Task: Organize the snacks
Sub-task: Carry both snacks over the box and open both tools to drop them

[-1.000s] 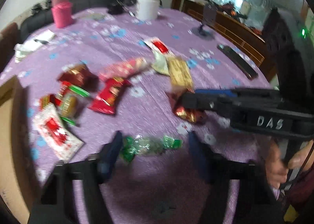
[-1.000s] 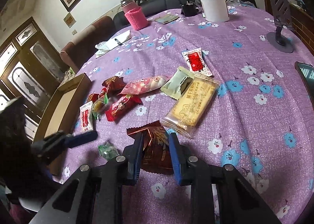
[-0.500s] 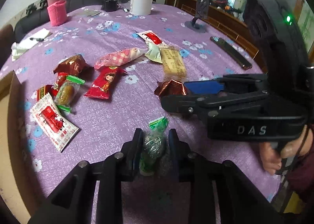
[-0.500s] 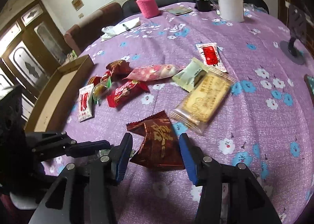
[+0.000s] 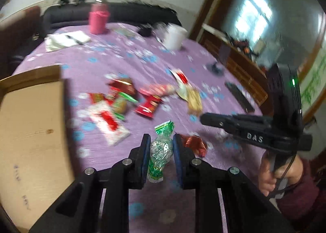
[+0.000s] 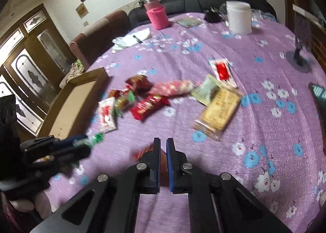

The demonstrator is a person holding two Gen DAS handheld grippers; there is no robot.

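Right tongs [image 6: 163, 147] pinch a dark red snack packet [image 6: 143, 151].

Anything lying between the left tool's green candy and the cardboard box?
Only bare purple tablecloth separates the green candy, held in the left tool, from the cardboard box, per the left wrist view.

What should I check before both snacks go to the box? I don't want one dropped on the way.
1. Left tool shut on the green candy: ok, pinched at its middle, both twisted ends sticking out.
2. Right tool shut on the brown pack: ok, though only an edge of the pack shows, so how deep it sits is cannot tell.
3. Box open: ok, nothing visible on the part of its floor in view.
4. Path to the box: not ok, a white-red packet and other snacks lie between.
5. Tools apart from each other: ok.
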